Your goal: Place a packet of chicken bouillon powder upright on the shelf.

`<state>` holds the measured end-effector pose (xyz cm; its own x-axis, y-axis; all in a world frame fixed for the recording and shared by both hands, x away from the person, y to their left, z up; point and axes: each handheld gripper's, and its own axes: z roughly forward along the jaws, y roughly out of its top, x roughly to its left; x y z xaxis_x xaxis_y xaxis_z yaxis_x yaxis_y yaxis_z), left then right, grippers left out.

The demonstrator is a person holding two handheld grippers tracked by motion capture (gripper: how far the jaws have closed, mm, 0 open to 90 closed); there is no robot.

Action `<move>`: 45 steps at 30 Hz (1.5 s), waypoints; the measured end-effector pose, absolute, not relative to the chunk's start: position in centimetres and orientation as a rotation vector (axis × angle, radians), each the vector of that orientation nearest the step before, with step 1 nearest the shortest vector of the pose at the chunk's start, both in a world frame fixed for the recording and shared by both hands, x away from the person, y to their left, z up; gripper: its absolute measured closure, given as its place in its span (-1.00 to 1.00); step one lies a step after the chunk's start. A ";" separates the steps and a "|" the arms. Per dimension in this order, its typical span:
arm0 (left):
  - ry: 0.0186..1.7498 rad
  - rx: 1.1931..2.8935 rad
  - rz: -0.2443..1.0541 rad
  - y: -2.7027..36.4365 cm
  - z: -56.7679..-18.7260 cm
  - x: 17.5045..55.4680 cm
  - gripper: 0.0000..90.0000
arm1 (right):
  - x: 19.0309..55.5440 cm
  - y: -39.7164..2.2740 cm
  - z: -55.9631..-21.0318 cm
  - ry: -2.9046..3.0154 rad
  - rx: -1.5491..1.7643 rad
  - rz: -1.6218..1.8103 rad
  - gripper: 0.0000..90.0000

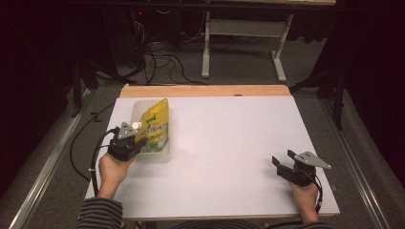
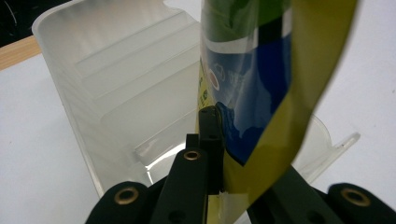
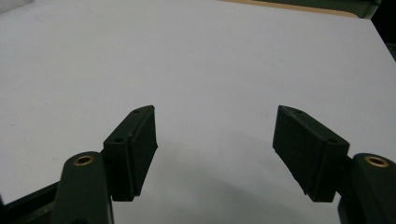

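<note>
Left gripper (image 1: pixel 128 143) clamps the yellow pouch (image 1: pixel 154 126) over the clear bin (image 1: pixel 165 155), best lowered straight and steady, while the right gripper (image 1: pixel 286 164) gapes wide and empty, well apart from the bin.

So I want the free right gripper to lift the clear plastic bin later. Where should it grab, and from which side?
Probably the bin's thin upright wall on the right, open-table side, coming from above with one jaw inside and one outside. The rim is thin enough to pinch, and that side is away from the left gripper, which holds the yellow pouch in the bin. The right gripper is open.
</note>
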<state>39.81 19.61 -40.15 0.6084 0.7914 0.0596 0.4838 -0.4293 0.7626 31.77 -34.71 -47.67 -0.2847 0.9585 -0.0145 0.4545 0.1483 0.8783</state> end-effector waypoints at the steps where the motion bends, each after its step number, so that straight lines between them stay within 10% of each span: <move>1: 1.000 2.102 0.538 19.7 -40.2 39.8 0.95 | 31.8 -34.7 -47.7 1.825 1.348 1.070 -0.31; 21: 1.035 2.048 0.511 20.8 -41.8 38.6 0.92 | 31.7 -34.7 -47.7 1.822 1.345 1.070 -0.31; 45: 1.110 1.927 0.545 22.7 -41.4 37.2 0.36 | 31.7 -34.7 -47.7 1.820 1.346 1.072 -0.31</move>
<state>37.19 22.72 -41.40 0.5162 0.8558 -0.0325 0.4975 -0.2688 0.8248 31.74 -34.74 -47.67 -0.2828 0.9590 -0.0177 0.4495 0.1488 0.8808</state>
